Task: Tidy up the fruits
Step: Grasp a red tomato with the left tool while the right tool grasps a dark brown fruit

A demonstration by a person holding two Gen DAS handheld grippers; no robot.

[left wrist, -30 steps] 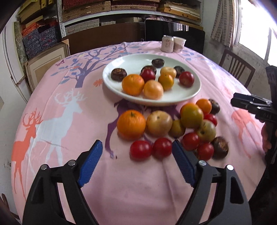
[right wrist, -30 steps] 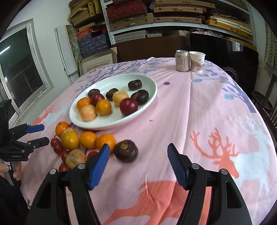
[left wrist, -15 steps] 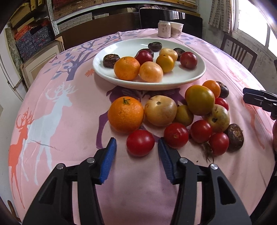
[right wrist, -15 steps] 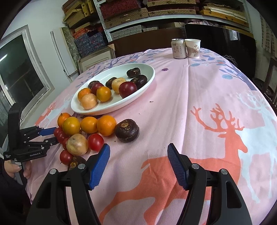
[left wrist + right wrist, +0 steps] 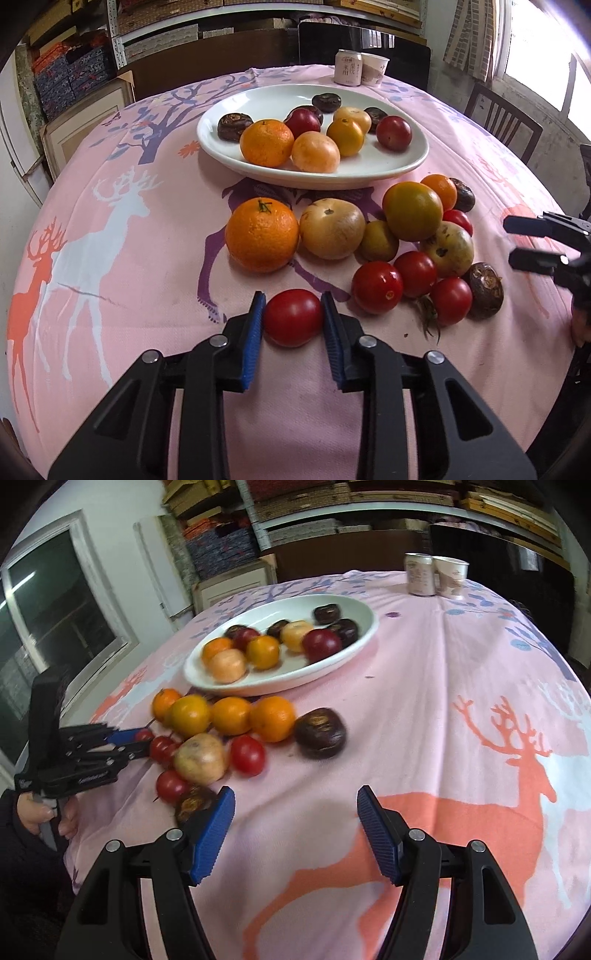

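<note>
while left gripper (image 5: 293,317) clamps one tomato (image 5: 293,317), right gripper (image 5: 295,823) gapes; nine fruits plated.

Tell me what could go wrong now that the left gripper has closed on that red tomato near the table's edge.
The left gripper pinches the red tomato between narrow pads; squeezing harder could bruise or split it. It is round and smooth, so it might slip out when lifted. The path to the white plate passes over the big orange, which a low carry could knock rolling.
</note>
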